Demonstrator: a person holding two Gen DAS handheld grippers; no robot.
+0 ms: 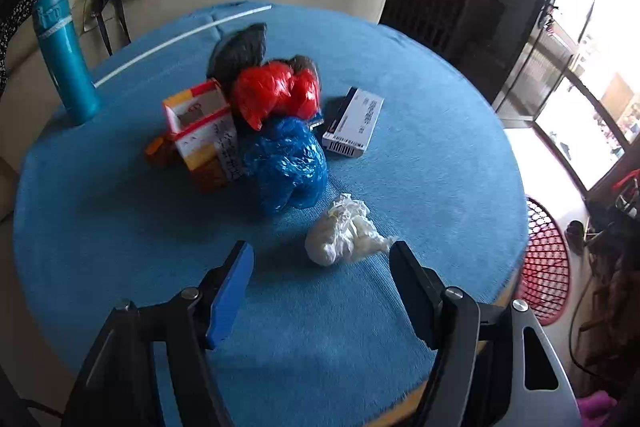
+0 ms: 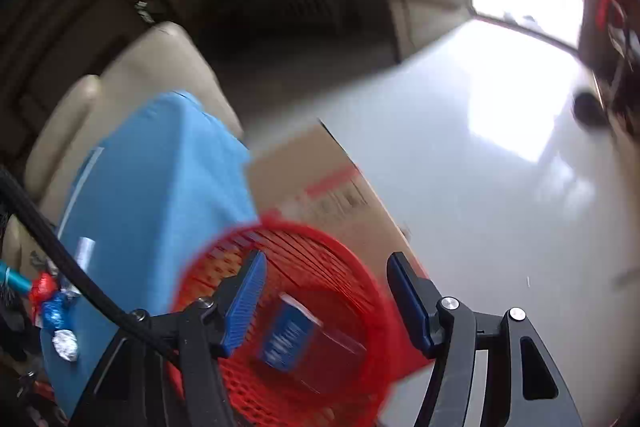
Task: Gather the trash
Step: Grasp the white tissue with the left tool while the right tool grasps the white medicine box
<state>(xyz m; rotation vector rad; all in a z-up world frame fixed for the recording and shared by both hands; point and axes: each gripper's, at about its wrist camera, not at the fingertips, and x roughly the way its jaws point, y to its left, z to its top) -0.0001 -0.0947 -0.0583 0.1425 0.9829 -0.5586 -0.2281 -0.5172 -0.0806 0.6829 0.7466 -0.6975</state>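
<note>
No writing legible on white box (image 1: 354, 125) or carton (image 1: 202, 133)

Daylight from the window (image 1: 592, 75) blows out white, the room's far side dim, right-wrist view motion-blurred, edges fisheye-bent.

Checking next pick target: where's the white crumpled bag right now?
Left wrist view: the white crumpled bag lies on the blue tablecloth, nearest the camera, just ahead of the open left hand-held gripper and in front of the blue bag.
</note>
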